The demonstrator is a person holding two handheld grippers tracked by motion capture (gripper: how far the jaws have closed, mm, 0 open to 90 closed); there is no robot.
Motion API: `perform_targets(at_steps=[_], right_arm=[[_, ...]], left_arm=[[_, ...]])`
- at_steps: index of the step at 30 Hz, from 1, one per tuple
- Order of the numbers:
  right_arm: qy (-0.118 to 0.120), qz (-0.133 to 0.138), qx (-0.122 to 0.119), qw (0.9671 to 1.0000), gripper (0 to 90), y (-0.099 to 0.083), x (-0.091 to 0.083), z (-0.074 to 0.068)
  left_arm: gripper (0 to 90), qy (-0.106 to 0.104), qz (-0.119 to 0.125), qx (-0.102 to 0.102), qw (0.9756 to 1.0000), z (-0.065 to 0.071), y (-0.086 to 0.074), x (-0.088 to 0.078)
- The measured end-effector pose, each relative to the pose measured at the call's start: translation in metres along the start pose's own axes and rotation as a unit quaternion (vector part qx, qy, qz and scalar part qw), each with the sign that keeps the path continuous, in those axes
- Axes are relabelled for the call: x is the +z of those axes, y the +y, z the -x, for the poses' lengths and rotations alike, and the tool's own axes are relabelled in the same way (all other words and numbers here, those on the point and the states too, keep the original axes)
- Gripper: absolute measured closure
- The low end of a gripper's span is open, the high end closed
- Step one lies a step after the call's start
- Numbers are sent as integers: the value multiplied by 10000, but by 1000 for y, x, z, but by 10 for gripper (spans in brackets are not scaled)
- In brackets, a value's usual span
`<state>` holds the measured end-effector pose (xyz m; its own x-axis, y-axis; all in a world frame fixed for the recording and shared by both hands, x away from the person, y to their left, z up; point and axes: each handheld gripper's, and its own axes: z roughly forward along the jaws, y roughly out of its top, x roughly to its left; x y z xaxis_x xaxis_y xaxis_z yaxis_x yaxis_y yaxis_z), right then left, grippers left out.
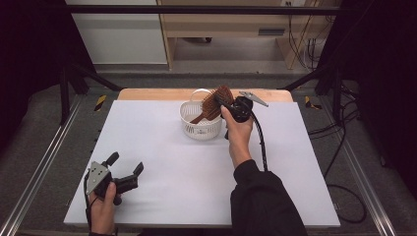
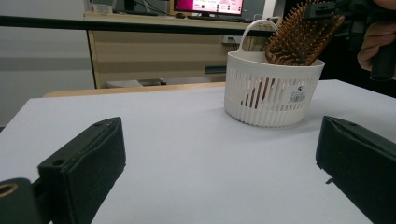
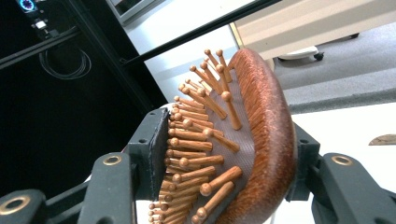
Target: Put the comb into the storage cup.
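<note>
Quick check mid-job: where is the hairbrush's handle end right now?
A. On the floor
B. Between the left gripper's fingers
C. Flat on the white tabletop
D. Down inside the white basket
D: the hairbrush stands handle-down in the basket, its head held by the right gripper.

Hairbrush [image 2: 299, 39] in white basket [image 2: 273, 91]

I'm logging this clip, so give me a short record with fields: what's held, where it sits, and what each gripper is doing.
held item: brown wooden paddle hairbrush with wooden pins
location: handle down in the white slotted plastic basket, head above the rim
right gripper: closed on the brush head, one finger on the pins, one on the back
left gripper: open, holding nothing, near the table's front left
surface: white table
</note>
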<state>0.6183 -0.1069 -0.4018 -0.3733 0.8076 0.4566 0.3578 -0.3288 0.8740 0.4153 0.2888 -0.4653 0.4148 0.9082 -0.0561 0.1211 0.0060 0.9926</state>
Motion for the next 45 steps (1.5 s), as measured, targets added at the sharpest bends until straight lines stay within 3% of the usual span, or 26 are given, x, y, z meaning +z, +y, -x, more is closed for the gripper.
perform_targets(at_steps=[16,25,31,38,45], right_arm=[[-34,-30,70,10000,434,-2,0,4],[-130,-117,155,9997,403,-2,-3,13],[-152,-117,56,9998,388,-1,-4,14],[-129,-163,125,9997,376,0,-4,15],[-187,-294,129,9993,289,2,-7,18]], left_arm=[[15,-19,-12,15,10000,1,0,1],[15,-26,-23,8,10000,1,0,1],[15,-24,-23,6,10000,1,0,2],[15,-19,-32,6,10000,1,-1,2],[15,-41,-21,2,10000,1,-1,2]])
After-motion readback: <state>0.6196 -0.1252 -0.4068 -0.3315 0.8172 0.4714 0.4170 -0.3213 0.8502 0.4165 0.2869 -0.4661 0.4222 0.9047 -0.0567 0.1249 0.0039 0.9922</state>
